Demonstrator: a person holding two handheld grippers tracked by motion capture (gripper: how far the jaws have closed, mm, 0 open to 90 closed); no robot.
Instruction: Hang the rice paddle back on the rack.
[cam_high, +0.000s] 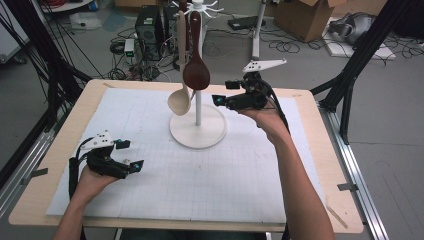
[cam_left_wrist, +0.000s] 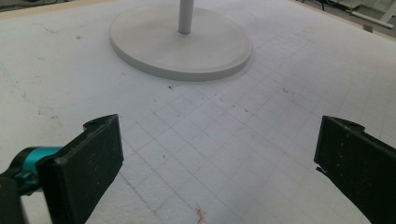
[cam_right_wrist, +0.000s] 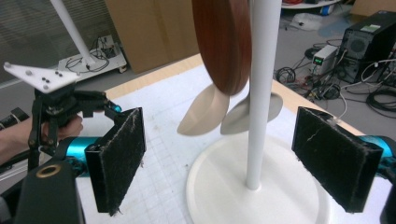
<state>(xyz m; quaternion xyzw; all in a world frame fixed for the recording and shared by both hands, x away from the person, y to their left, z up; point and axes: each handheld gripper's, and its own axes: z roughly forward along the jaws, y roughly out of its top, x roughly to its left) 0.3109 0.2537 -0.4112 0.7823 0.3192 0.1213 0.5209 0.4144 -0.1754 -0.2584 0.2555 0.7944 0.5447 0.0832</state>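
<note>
High view: the white stand (cam_high: 198, 131) sits on the worktop (cam_high: 60, 145) at about twelve o'clock from the mat's centre, its round base flat on the gridded mat (cam_high: 215, 180). A dark brown spoon (cam_high: 196, 74) and a pale spoon (cam_high: 180, 101) hang from it, bowls down, beside the pole. The right gripper (cam_high: 221, 100) is held off the mat at three o'clock from the pole, near the brown spoon but not touching it, fingers spread and holding nothing. In the right gripper view its fingers stand apart on either side of the pole (cam_right_wrist: 259, 93), with the brown spoon (cam_right_wrist: 223, 44) at twelve o'clock. The left gripper (cam_high: 131, 156) rests low at eight o'clock from the stand, well apart, fingers released and holding nothing.
</note>
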